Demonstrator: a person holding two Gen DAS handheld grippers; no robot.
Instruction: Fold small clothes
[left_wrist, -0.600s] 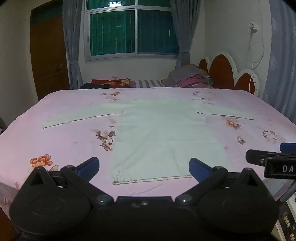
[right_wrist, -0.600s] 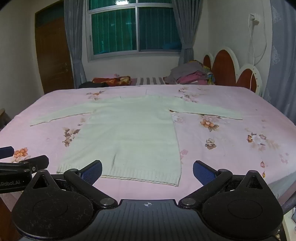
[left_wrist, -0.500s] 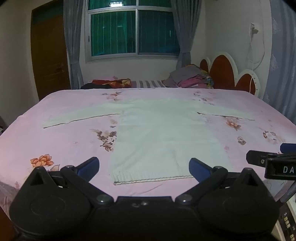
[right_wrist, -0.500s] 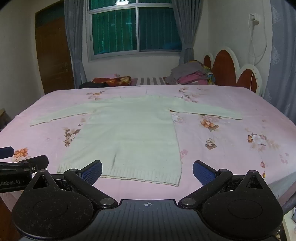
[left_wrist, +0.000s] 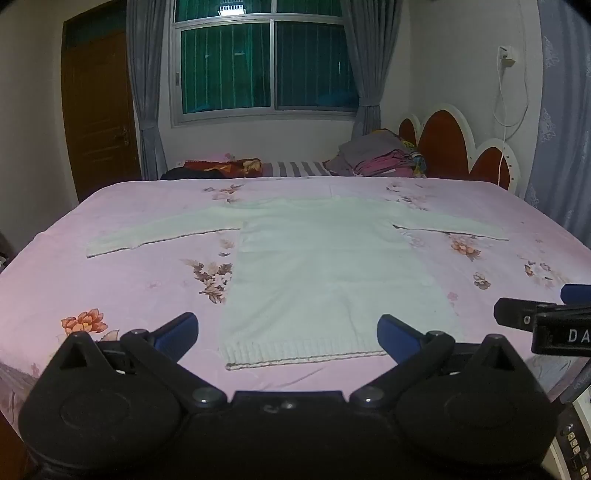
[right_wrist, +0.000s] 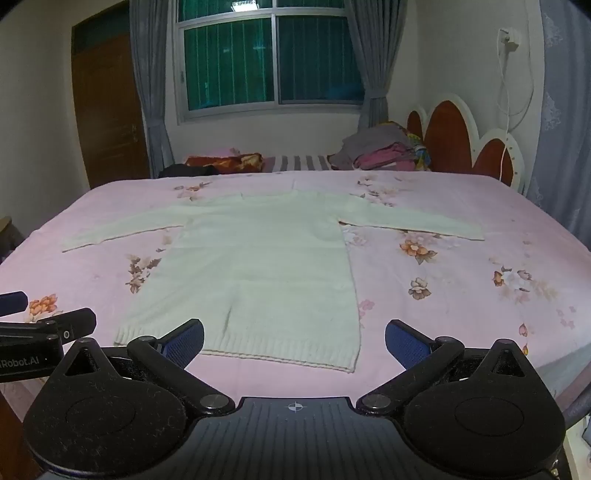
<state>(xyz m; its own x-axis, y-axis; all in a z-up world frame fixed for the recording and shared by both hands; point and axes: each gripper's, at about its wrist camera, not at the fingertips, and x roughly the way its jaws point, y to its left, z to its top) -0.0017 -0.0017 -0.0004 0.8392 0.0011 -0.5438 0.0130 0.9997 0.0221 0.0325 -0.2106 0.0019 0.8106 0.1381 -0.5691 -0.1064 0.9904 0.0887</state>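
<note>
Left wrist view shows the pale white knitted sweater (left_wrist: 325, 273) lying flat on the pink flowered bedsheet (left_wrist: 110, 280), sleeves spread wide, bottom edge nearest you. Your left gripper (left_wrist: 287, 330) hangs over that edge, spread wide and holding nothing. Your right gripper (right_wrist: 294, 338) is spread wide and bare too. Start with one sleeve, I think: pinch its end and lay it across the middle, smooth and slow. Compared with a moment ago, almost nothing differs; both grippers have barely moved.
</note>
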